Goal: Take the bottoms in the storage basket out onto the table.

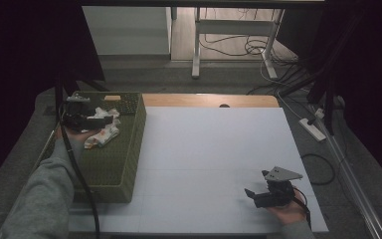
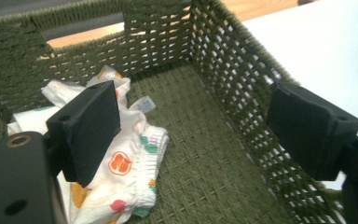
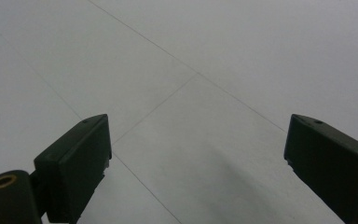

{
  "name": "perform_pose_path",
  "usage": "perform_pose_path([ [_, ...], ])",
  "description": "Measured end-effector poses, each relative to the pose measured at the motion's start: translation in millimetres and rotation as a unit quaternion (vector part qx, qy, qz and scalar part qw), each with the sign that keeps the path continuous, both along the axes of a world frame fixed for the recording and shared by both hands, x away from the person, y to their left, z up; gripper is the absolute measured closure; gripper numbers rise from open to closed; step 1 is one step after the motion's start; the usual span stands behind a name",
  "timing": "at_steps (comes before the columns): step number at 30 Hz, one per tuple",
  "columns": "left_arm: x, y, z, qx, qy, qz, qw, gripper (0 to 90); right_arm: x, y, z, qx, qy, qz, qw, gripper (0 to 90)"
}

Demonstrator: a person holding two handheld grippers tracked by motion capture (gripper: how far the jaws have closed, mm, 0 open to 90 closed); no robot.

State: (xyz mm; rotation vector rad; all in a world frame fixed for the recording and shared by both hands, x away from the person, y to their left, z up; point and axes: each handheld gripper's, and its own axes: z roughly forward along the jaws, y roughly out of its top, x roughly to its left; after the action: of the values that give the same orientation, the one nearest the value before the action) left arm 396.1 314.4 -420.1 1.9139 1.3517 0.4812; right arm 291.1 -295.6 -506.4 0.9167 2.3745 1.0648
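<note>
Two tongs here, one in each hand. Left tongs (image 2: 193, 135) sit inside the green woven basket (image 1: 134, 149) at the left side of the table (image 1: 204, 149), jaws spread wide with nothing pinched between them. From the left gripper view, one jaw hangs right over the cloth (image 2: 130, 168) and the other sits close to the basket's wall on the table side. I can't tell if the jaw over the cloth is actually touching it.

That cloth is a small crumpled white thing with orange, green and pink prints and a little tag on it. It lies on the basket floor in the far left part, bunched up toward the far corner. In the high view the cloth (image 1: 104, 132) shows just right of the left tongs (image 1: 102, 115), with the person's grey sleeve (image 1: 45, 189) coming up from the near left.

Right tongs (image 1: 256, 183) are way over at the near right of the table, well apart from the basket, held in the person's hand (image 1: 288, 211). Jaws are wide apart there too, pointing left over the bare white top, nothing between them.
</note>
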Motion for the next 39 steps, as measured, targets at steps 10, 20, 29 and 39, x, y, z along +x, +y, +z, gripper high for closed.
perform_pose_path([
  [10, 10.9, 8.2, -2.6, 0.011, 0.009, 0.012, 0.9998, 17.1, 0.3, 0.3, -0.8, 0.000, 0.003, 0.002, 1.0000, 7.9],
  [20, 19.4, 21.3, -3.2, 0.020, 0.014, 0.032, 0.9992, 17.1, 0.0, -0.6, -0.5, 0.002, 0.001, -0.001, 1.0000, 7.9],
  [29, 29.9, 27.0, -9.8, 0.029, 0.033, 0.043, 0.9981, 17.4, -0.2, 0.3, -1.2, 0.003, 0.004, 0.001, 1.0000, 7.9],
  [39, 40.5, 30.6, -19.6, 0.040, 0.050, 0.053, 0.9966, 17.8, -0.4, 0.0, -0.9, 0.003, 0.006, 0.000, 1.0000, 7.9],
])
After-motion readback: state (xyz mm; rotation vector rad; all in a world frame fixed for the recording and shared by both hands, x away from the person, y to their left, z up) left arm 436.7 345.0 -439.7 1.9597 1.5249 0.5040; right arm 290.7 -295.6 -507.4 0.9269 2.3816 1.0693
